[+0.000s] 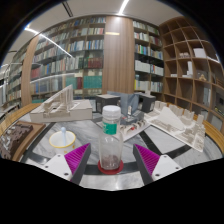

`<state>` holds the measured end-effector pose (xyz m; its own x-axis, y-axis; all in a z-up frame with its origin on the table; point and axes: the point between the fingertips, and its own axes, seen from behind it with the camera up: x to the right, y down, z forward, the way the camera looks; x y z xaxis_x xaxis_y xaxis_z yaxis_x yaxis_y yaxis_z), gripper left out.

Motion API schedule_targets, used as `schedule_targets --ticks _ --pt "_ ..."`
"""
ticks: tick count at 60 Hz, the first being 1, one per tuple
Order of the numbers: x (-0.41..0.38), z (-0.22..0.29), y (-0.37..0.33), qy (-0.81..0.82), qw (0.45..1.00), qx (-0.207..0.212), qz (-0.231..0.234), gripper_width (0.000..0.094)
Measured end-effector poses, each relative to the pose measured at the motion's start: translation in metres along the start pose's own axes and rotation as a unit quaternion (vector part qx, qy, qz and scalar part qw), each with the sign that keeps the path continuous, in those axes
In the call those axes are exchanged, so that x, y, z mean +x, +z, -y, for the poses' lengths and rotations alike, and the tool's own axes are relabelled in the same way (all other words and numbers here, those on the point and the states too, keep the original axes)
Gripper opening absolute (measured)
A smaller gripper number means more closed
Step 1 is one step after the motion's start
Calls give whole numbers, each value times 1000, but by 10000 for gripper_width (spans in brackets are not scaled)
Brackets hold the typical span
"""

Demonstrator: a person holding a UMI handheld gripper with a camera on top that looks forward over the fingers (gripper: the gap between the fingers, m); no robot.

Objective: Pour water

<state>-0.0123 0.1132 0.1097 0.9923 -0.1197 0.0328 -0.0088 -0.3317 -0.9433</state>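
A clear plastic bottle point(110, 138) with a white cap and a green band stands upright on a red round base point(97, 166) on the table. It stands between the fingers of my gripper point(111, 160), with a gap at either side. The magenta pads point(76, 158) sit left and right of the bottle's lower part and do not touch it. The gripper is open. A small clear cup point(62, 139) with a pale rim stands on the table to the left, beyond the left finger.
The table point(165, 150) has a black-and-white patterned top. White architectural models point(172, 122) stand to the right, and another model point(60, 103) at the back left. Bookshelves point(90, 50) line the walls behind.
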Motion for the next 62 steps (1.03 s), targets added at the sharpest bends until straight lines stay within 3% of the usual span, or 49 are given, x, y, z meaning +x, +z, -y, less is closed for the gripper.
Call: schedule_targets --ticks 15,33,48,62 --pt "-19 2 -176 -5 999 -33 5 853" --pt "-41 0 -361 0 1000 -29 1 860" --pt "-57 -6 -444 -21 1000 -21 9 858" --pt "-62 1 -468 -2 1000 -6 15 858"
